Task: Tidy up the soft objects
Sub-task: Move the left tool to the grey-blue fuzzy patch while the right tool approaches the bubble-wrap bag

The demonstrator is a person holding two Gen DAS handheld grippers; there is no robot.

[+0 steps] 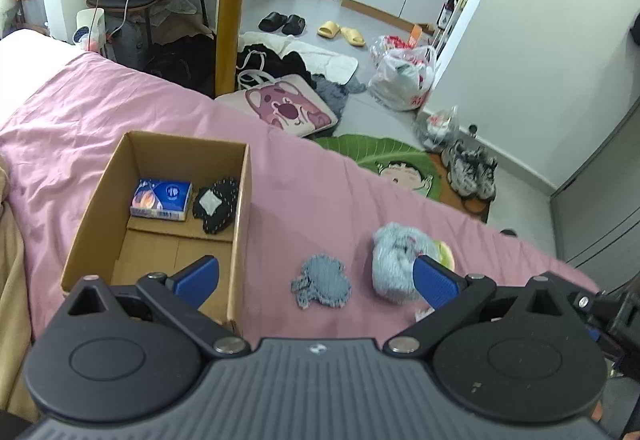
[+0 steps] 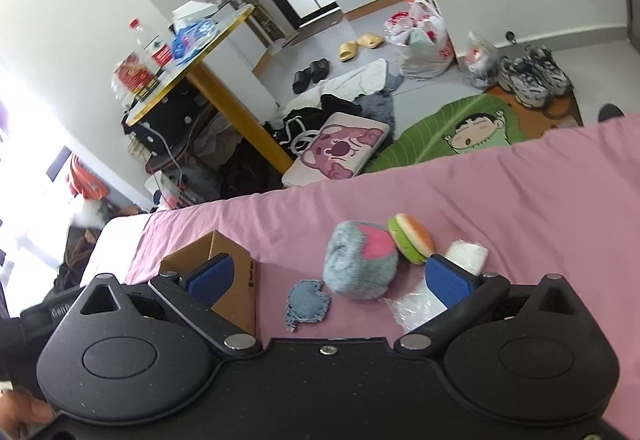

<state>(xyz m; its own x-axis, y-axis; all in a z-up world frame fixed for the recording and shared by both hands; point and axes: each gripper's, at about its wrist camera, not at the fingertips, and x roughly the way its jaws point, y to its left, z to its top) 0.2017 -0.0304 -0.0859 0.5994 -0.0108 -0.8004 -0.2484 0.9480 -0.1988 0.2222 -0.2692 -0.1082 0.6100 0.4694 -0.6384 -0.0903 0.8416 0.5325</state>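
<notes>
Both grippers, left gripper [image 1: 316,282] and right gripper [image 2: 326,278], are wide apart and empty, so I'd drop one straight over the patch [image 1: 322,286] at lower centre, pinch flat, then carry it to the box [image 1: 88,224].

A wrinkled pink cotton bedsheet [image 1: 120,108] lies matt. The open brown cardboard box [image 1: 96,208] looks rough and dull, the blue tissue packet [image 1: 160,199] inside glossy plastic. The grey-blue fluffy plush ball [image 2: 360,260] is shaggy, the flat blue knitted patch [image 1: 322,280] frayed, and the crinkled clear plastic wrapper [image 2: 412,308] shiny.
</notes>
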